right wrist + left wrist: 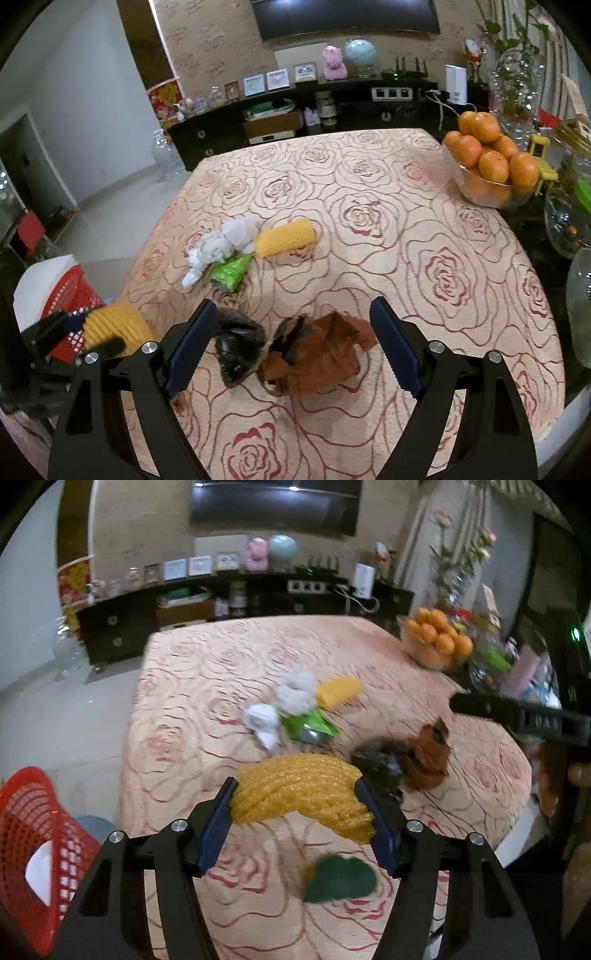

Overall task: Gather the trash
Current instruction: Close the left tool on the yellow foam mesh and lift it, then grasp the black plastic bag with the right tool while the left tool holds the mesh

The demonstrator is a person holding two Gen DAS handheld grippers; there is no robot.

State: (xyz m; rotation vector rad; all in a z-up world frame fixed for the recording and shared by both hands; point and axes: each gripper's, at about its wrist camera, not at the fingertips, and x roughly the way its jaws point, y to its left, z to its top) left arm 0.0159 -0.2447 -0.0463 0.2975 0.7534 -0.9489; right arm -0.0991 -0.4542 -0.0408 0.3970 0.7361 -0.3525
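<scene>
A table covered by a rose-patterned cloth (369,229) is shown in a living room, with a dark sideboard (280,122) along the far wall. A glass bowl of oranges (487,166) is placed at the table's far right corner.

The left gripper (301,805) is closed on a yellow foam net (303,797), which is pinched between both blue pads above the cloth. A green, blurred scrap (340,880) is seen below the held net; whether it rests on the cloth cannot be told. A red mesh basket (33,834) is located off the table's left edge, with white paper seen inside it.

The right gripper (293,343) is spread wide, and nothing is held. A black crumpled bag (238,349) and a brown crumpled wrapper (317,358) are framed between its fingers, lying side by side on the cloth.

Further back, white tissue wads (221,247), a green wrapper (232,273) and a second yellow foam net (286,236) are grouped close together.
</scene>
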